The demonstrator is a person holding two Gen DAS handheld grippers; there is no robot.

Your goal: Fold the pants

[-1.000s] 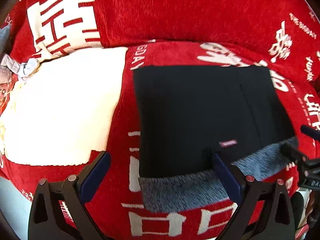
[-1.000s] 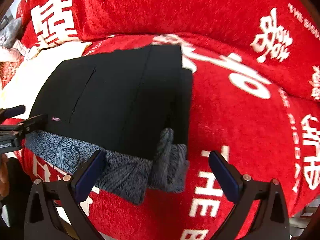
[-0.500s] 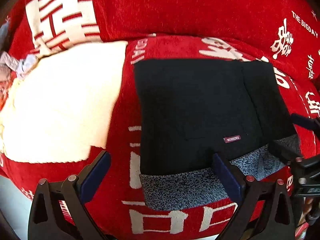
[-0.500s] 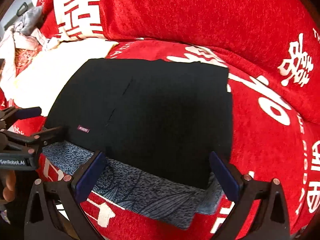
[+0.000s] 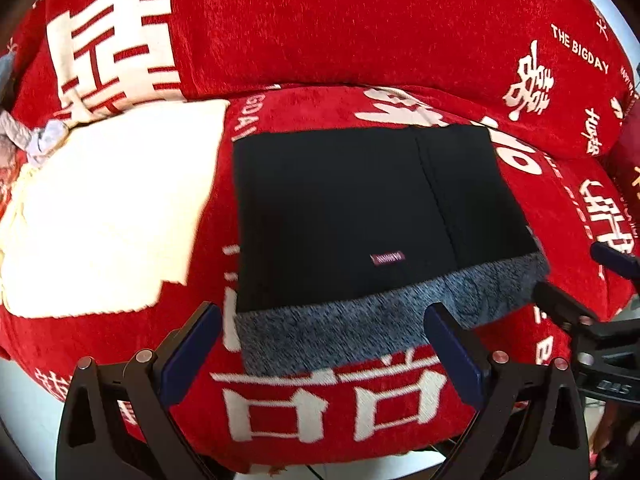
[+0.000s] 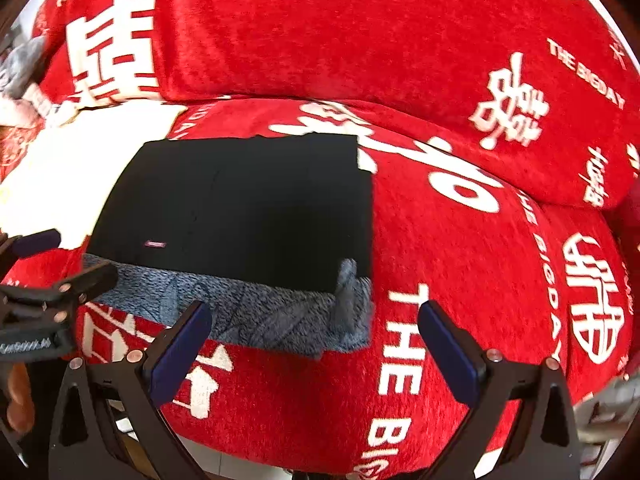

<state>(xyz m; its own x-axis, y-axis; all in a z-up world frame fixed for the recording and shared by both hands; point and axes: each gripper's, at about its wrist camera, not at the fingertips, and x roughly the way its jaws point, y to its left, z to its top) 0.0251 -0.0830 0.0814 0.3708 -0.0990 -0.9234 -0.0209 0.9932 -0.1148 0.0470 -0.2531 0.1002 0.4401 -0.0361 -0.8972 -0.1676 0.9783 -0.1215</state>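
Lying folded into a flat black rectangle, the pants (image 5: 360, 216) are seen on the seat of the red sofa (image 5: 360, 40), with a grey fleecy lining band (image 5: 380, 320) exposed along the near edge. A small label (image 5: 387, 259) is noted on the black face. A white cloth (image 5: 108, 216) is spread beside the pants. The left gripper (image 5: 322, 344) is held just off the near edge, fingers (image 5: 192, 344) spread, nothing pinched. The right gripper (image 6: 312, 344) is likewise held near the lining band, fingers (image 6: 448, 344) spread and empty.
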